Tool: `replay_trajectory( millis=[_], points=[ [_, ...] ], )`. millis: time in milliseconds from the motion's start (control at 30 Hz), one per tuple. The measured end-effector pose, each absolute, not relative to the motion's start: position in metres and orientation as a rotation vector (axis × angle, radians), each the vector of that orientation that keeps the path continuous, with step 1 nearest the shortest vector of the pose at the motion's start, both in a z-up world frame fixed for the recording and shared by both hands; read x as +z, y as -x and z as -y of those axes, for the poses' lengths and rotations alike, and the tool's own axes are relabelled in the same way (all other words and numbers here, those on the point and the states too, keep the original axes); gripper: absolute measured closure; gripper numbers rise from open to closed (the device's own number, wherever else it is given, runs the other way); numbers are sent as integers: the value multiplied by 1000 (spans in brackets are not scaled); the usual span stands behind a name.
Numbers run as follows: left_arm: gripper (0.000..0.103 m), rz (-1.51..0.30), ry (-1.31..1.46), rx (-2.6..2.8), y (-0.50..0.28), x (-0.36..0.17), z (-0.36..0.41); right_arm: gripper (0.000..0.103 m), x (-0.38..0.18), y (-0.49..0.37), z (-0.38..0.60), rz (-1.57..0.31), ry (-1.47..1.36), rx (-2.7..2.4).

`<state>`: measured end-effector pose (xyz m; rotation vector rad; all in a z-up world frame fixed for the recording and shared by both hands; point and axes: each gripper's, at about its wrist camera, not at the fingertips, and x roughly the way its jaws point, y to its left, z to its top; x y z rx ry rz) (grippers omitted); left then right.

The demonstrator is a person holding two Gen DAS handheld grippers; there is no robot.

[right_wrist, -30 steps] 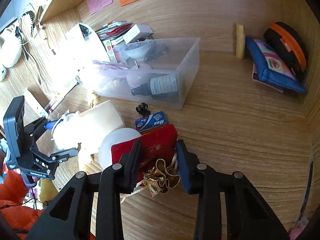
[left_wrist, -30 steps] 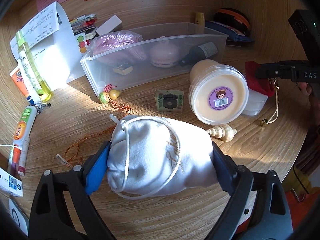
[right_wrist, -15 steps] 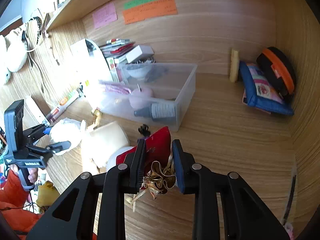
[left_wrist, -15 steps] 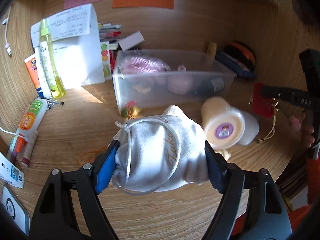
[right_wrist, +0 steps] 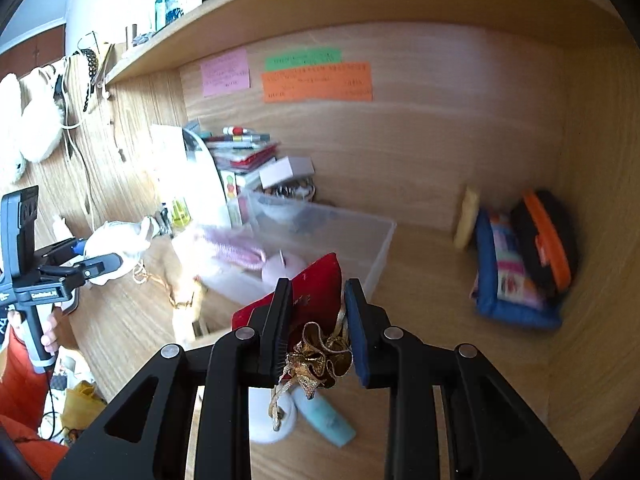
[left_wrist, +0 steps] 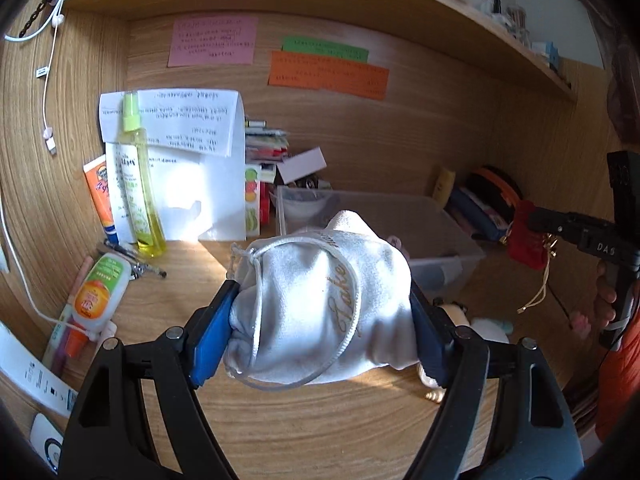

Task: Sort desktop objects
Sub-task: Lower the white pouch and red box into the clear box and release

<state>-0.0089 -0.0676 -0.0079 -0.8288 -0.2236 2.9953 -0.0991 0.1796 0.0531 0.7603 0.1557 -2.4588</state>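
Left edge of desk: yellow spray bottle [left_wrist: 138, 184] stands upright against the folded white paper [left_wrist: 180, 160]; an orange-labelled tube [left_wrist: 100, 292] lies flat near it. Both are well apart from the grippers and look like unsorted clutter.

Left gripper [left_wrist: 320, 320]: clamped on the white drawstring pouch [left_wrist: 320, 300], blue pads pressing its two sides so the soft cloth bulges between them. The grip across the body rather than the cord probably keeps the contents from swinging. The pouch is raised clear of the desk [left_wrist: 320, 432], in front of the clear plastic bin [left_wrist: 440, 220].

Centre: the bin sits against the back wall, open at the top, already holding a pink item [right_wrist: 236, 252] and other pieces I cannot make out. Judged to be the sorting target, since both pouches are held near it.

Right gripper [right_wrist: 316, 320]: closed on the red pouch [right_wrist: 316, 292], gripped at its gathered neck, gold ribbon [right_wrist: 324, 360] and cords dangling beneath. It is also airborne, near the bin's right end.

Far right: blue pouch [right_wrist: 512, 280] and black-orange case [right_wrist: 548, 240] rest against the side wall, blurred.

Judgement: both items are mid-carry, release not yet made.
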Motion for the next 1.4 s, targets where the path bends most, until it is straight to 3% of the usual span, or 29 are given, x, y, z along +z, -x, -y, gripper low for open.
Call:
replay_trajectory(
  millis=[700,1067,1400],
  points=[
    [24,183,780,2885,101,25,54,79,58,172,-124,-142,-726,-2381],
    [24,249,931,2816,174,-15,48,79,14,213,-118,-200,-866,-2465],
    [23,141,1016,2824,181,-36,43,78,-19,223,-111,-262,-975,-2464]
  ],
)
